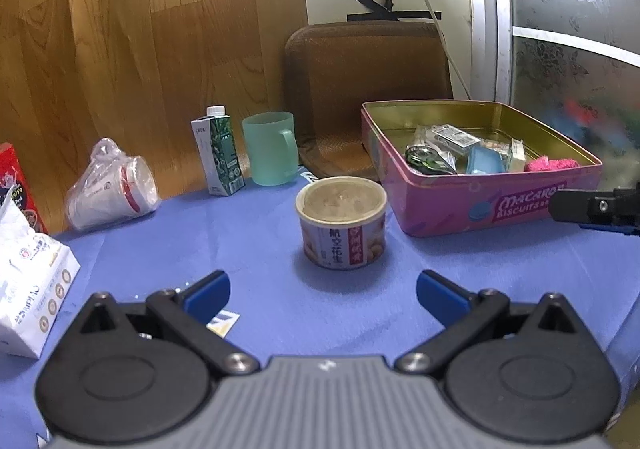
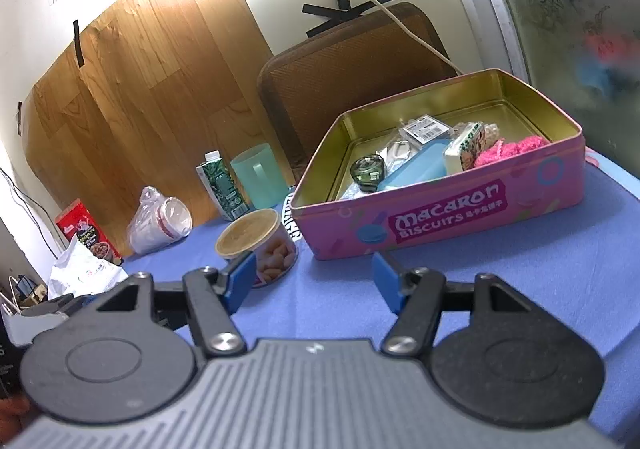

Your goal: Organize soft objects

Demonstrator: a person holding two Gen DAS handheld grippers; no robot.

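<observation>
A pink Macaron biscuit tin [image 1: 456,209] [image 2: 440,221] stands open on the blue tablecloth. Inside it lie a pink fluffy cloth [image 1: 552,164] [image 2: 508,149], a blue flat item [image 1: 486,162] [image 2: 416,169], a small green-white pack [image 2: 466,147], clear-wrapped packets [image 1: 448,137] and a dark green round object [image 1: 428,161] [image 2: 368,169]. My left gripper [image 1: 323,295] is open and empty, low over the cloth just in front of a peanut can [image 1: 342,223] [image 2: 256,245]. My right gripper [image 2: 314,281] is open and empty, in front of the tin's near wall; its tip shows in the left wrist view [image 1: 592,207].
At the back left stand a green milk carton [image 1: 219,151] [image 2: 222,185], a mint plastic mug [image 1: 271,148] [image 2: 256,175] and bagged paper cups [image 1: 110,189] [image 2: 160,225]. A white snack bag [image 1: 28,281] and a red box [image 2: 90,233] lie at the left. A brown chair back [image 1: 368,89] stands behind the table.
</observation>
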